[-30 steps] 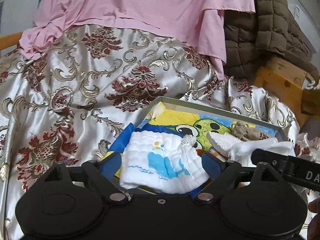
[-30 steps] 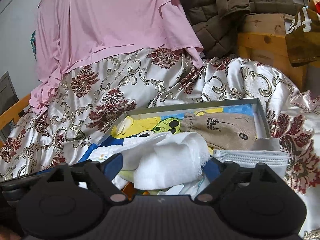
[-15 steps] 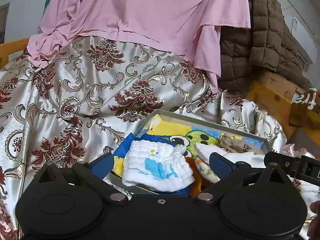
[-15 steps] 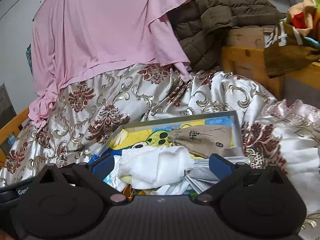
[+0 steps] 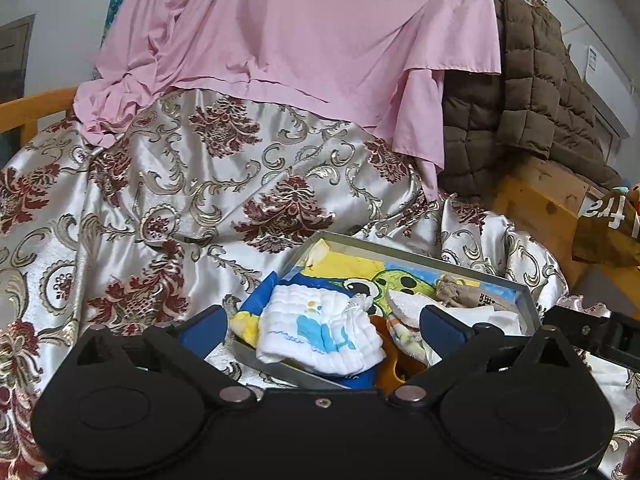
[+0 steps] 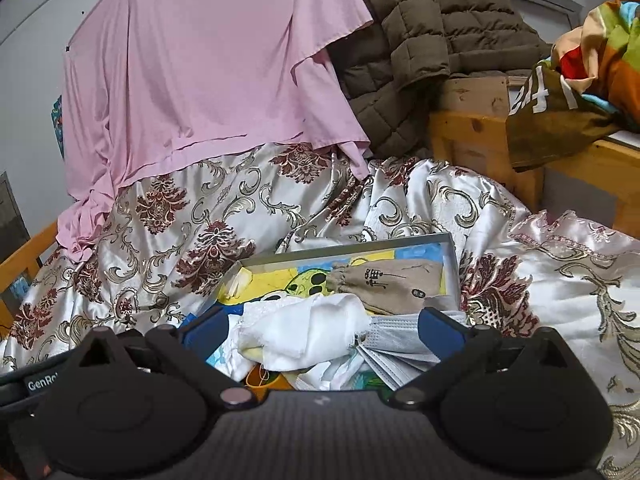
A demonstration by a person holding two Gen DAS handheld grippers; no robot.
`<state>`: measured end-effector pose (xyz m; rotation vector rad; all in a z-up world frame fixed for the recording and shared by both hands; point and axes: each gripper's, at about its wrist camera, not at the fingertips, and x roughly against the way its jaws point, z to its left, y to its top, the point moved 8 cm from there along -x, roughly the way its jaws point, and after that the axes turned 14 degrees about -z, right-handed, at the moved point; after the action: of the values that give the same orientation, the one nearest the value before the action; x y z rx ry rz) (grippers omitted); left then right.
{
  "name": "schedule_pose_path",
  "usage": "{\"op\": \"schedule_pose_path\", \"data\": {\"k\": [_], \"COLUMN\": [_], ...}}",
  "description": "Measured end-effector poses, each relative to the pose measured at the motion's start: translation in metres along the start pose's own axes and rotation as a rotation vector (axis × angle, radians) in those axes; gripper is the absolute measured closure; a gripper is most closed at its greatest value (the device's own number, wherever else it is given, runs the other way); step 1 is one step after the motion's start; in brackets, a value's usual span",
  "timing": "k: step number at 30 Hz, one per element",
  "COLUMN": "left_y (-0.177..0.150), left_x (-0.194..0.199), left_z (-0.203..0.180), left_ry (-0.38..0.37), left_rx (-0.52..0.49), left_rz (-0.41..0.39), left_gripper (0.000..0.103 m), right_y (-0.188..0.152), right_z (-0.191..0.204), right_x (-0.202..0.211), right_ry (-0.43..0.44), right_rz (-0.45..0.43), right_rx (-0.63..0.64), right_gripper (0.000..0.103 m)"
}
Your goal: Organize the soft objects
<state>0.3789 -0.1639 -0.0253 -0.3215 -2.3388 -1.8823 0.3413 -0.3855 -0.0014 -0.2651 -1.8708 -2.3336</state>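
Home bedroom: draped bedspread (image 5: pixel 208 200), wooden bedframe (image 6: pixel 472 136).

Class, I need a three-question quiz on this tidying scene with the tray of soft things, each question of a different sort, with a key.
1. True or false: the left gripper is shut on the white cloth with the blue print.
2. Multiple choice: the tan pouch lies A) on the pink sheet, B) in the tray, C) on the brown jacket.
3. Fill in: by the right gripper, the folded grey item beside the plain white cloth is a face ____.

Key: 1 false, both grippers are open and hold nothing; 2 B; 3 mask.
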Motion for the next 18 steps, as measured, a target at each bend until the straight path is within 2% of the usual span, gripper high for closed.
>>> {"op": "schedule_pose_path", "data": {"k": [12,18], "left_y": [-0.006,-0.007], "left_x": [0.032,0.054], "left_z": [0.008,0.006], "left_ry": [0.011,-0.003], "left_rx": [0.02,0.034], "left_rz": [-0.002,-0.014], "left_gripper": [0.001,0.001], "right_y": [-0.004,-0.006], "right_z": [0.0,0.001], "right_x": [0.039,0.069], "right_ry": [-0.01,-0.012], "right_rz": [-0.031,-0.085], "right_rx": [-0.007,-0.002], "right_gripper": [0.0,0.0]}}
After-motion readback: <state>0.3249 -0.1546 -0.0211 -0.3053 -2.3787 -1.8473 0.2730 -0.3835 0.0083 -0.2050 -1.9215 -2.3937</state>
